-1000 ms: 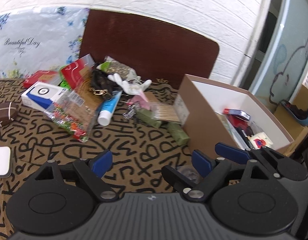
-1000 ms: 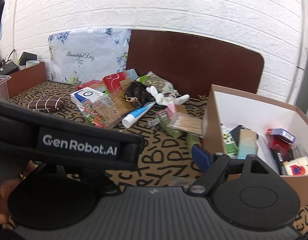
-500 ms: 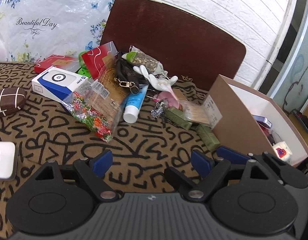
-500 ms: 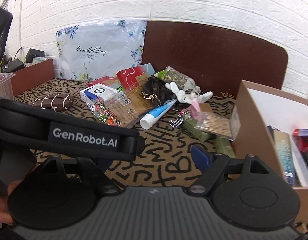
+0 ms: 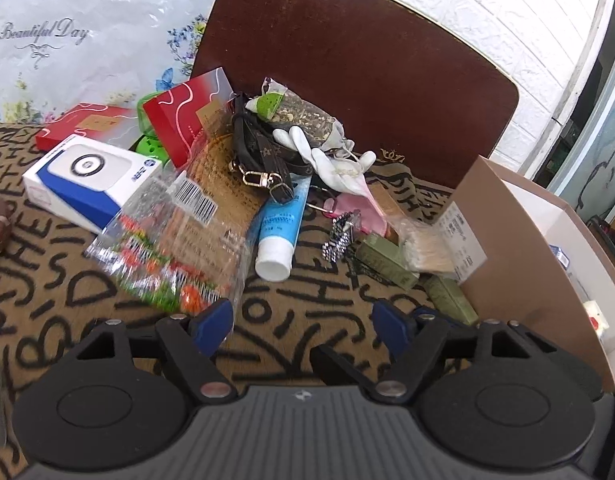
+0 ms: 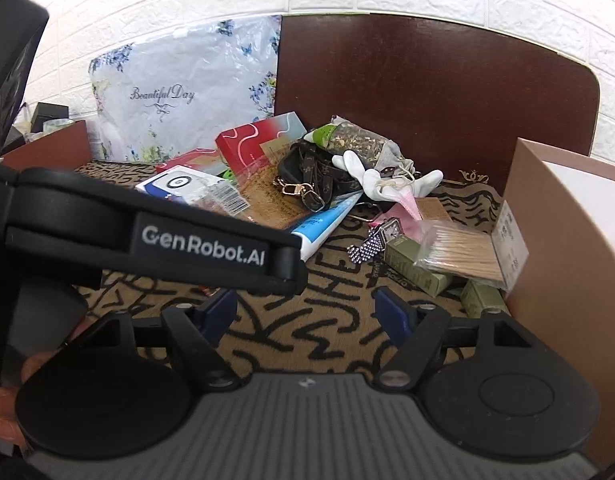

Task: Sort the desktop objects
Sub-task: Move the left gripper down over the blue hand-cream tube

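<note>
Here's the pile (image 5: 275, 184), heaped against the brown board (image 5: 363, 76) at the tabletop's back edge: a blue tube (image 5: 281, 226) lies cap toward us, its tail tucked under a brown strap (image 5: 263, 156) with gold clasps, and a white glove (image 5: 327, 160) is draped over both. To the left, a clear snack bag (image 5: 171, 240) leans over a blue-and-white box (image 5: 83, 180), with a red box (image 5: 187, 112) propped behind them. Right of the tube, a checkered watch (image 6: 373, 240) touches a green box (image 6: 417, 266), and a bag of cotton swabs (image 6: 461, 250) rests against the cardboard box (image 5: 519, 248) at the right edge, a second green box (image 5: 449, 298) at its foot. The left gripper (image 5: 303, 316) hovers low above the patterned cloth (image 5: 307, 312), jaws wide apart, nothing in them, its left finger (image 5: 211, 320) just at the snack bag's near corner. The right gripper (image 6: 307, 314) sits beside it, equally spread and empty, and the left gripper's black body crosses the right wrist view.
</note>
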